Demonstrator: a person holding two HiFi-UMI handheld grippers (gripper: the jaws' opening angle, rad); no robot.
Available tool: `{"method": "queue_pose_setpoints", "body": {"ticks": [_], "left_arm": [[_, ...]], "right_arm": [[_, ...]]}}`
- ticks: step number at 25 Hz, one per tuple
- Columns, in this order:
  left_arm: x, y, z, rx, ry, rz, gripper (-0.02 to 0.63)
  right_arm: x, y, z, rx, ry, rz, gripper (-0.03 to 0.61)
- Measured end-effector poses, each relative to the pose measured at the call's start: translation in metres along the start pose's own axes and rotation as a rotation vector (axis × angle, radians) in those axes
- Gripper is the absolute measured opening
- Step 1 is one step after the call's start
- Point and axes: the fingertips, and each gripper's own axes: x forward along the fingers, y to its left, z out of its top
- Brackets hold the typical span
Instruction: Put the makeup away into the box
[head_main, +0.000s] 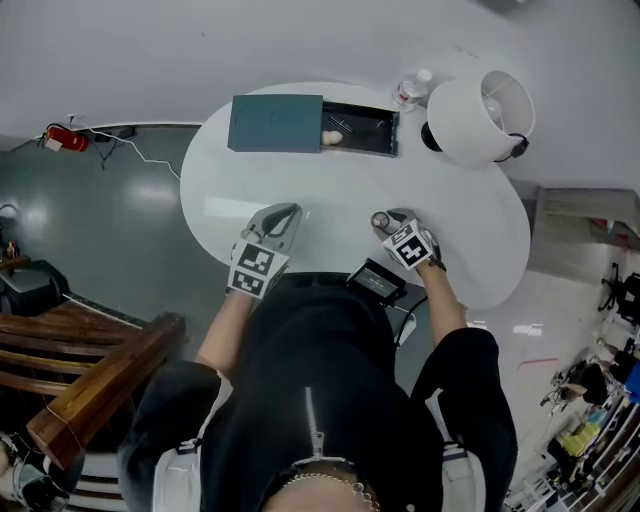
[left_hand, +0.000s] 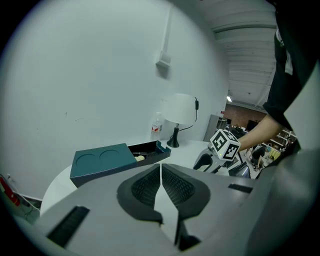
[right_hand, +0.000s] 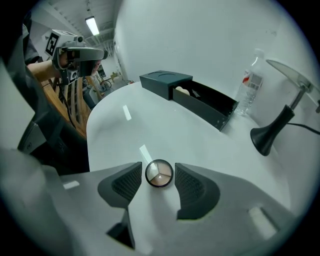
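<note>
Head view: a white counter (head_main: 330, 185) seen from above, with a person at its 6 o'clock edge holding a gripper in each hand.
Box (head_main: 275, 123): dark teal, at 12 o'clock on the counter. Its tray (head_main: 365, 130) is slid out toward 3 o'clock and open on top.
Tray contents: a pale rounded piece (head_main: 332, 138) lies at the end next to the box. Thin items lie beside it but are too small to identify.
Compact (right_hand: 159, 173): round, dark-rimmed, with three shades showing. It lies flat on the counter at 5 o'clock, well apart from the box.
Right gripper (head_main: 392, 220): tilted steeply down over the compact. Its fingers (right_hand: 125, 185) are spread wide, one on each side of the compact. Neither pad presses on it.
Left gripper (head_main: 283, 215): at 8 o'clock on the counter, aimed toward the box. Its fingers (left_hand: 142, 187) are closed together with nothing between them.
Lamp (head_main: 480, 115): white shade on a black base, at 2 o'clock, just beside the tray's open end.
Bottle (head_main: 411, 88): clear with a red label, at 1 o'clock, between the tray and the lamp.
</note>
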Motion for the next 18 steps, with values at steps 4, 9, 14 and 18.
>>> {"method": "queue_pose_setpoints", "body": {"ticks": [4, 9, 14, 18], "left_arm": [[-0.001, -0.002, -0.003, 0.001, 0.008, -0.004, 0.02], [-0.001, -0.002, -0.01, -0.004, 0.019, 0.004, 0.021], [-0.003, -0.001, -0.013, -0.012, 0.022, 0.007, 0.021], [-0.003, -0.001, -0.013, -0.014, 0.022, 0.007, 0.021]], "right_arm": [[0.005, 0.002, -0.006, 0.011, 0.02, -0.004, 0.217], [0.015, 0.0, -0.011, -0.001, 0.048, -0.012, 0.218], [0.021, 0.002, -0.016, -0.039, 0.081, -0.029, 0.216], [0.022, 0.002, -0.018, -0.045, 0.092, -0.036, 0.207]]}}
